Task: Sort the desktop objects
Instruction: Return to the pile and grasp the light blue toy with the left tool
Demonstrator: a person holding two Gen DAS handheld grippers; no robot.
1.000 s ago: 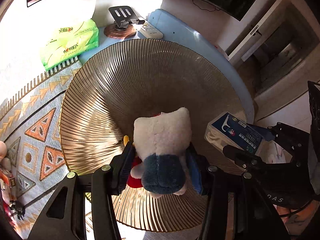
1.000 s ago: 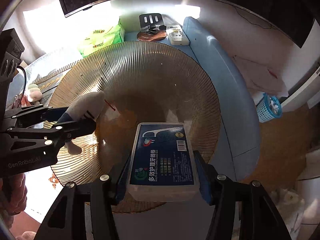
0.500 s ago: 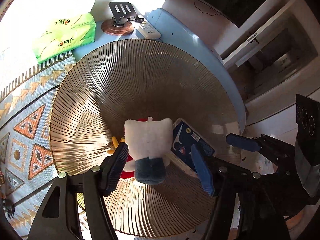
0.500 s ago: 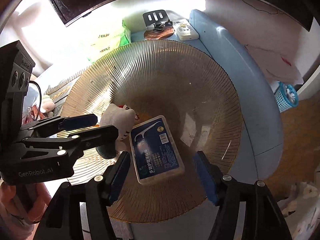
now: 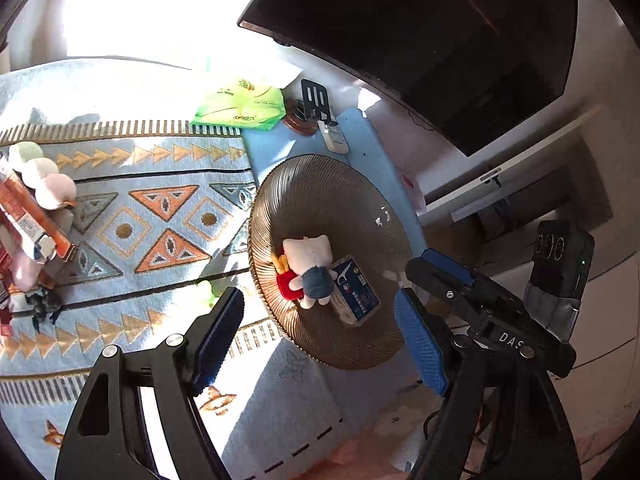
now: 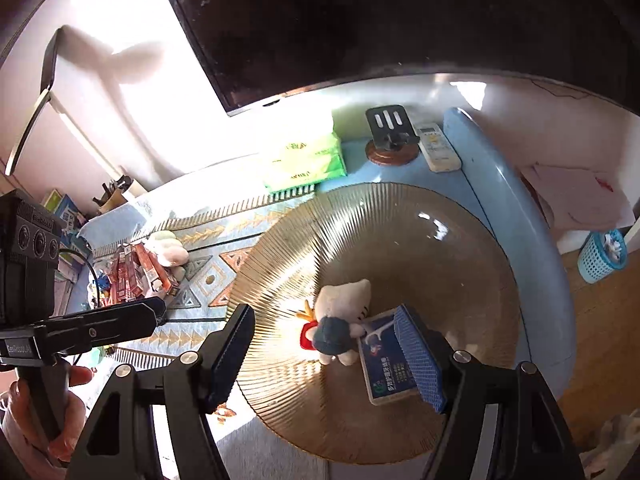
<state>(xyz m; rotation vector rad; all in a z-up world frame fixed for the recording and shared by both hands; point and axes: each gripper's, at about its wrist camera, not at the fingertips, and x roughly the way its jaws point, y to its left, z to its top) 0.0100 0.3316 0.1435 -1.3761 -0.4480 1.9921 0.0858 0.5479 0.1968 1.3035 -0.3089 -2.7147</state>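
A white plush toy (image 5: 308,268) with blue legs and a red fries pouch lies in the ribbed amber glass plate (image 5: 320,196). A blue dental floss box (image 5: 356,294) lies next to it, touching it. My left gripper (image 5: 320,336) is open and empty, raised well above the plate's near edge. My right gripper (image 6: 332,364) is open and empty above the plate (image 6: 400,248); its right pad overlaps the floss box (image 6: 386,364) in the view. The plush toy (image 6: 340,320) lies to the box's left. The right gripper also shows in the left wrist view (image 5: 452,276).
A patterned blue cloth (image 5: 140,216) covers the table left of the plate. Red boxes (image 5: 28,216) and pastel plush balls (image 5: 44,180) lie at its far left. A green tissue pack (image 6: 304,160), phone stand (image 6: 390,136) and remote (image 6: 438,148) sit behind. A monitor (image 6: 360,20) stands behind.
Both grippers let go of the plush toy and the floss box, which now lie in the plate. Both have since pulled up and back, fully open.
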